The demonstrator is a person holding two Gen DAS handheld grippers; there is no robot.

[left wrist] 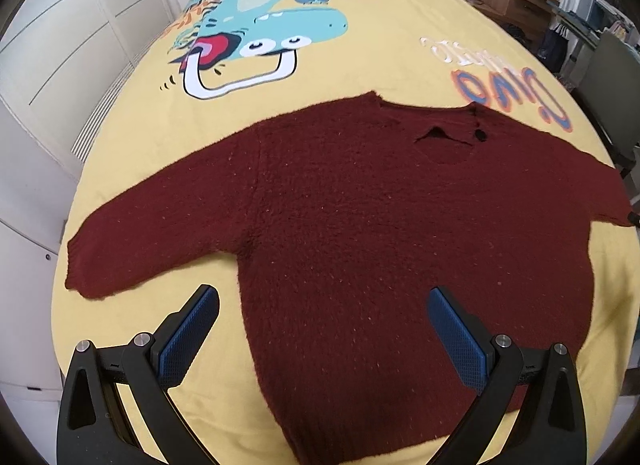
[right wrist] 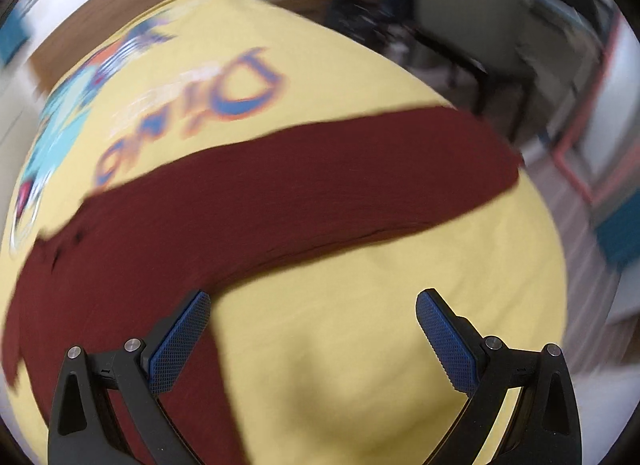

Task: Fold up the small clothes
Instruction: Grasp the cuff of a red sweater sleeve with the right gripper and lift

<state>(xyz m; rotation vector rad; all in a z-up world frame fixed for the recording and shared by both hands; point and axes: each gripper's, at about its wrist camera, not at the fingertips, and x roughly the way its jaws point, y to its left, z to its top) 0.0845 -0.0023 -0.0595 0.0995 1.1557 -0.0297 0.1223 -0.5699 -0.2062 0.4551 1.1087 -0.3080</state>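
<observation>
The sweater (left wrist: 360, 225) lay flat and unfolded across the middle of the frame on the bedspread (left wrist: 380, 57), sleeves out (nothing folded yet). My left gripper (left wrist: 323, 301) and right gripper (right wrist: 313, 303) both gaped wide, holding nothing.

A yellow cartoon-print bedsheet (left wrist: 380, 65) lies beside white wardrobe doors (left wrist: 60, 45).

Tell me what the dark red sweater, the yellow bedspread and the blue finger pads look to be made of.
Sweater: fuzzy knit, probably wool or acrylic; matte, hairy pile, ribbed hem.
Bedspread: smooth woven fabric, likely cotton, with a flat printed cartoon.
Finger pads: blue rubber or plastic, judging by the fine gridded texture.
</observation>
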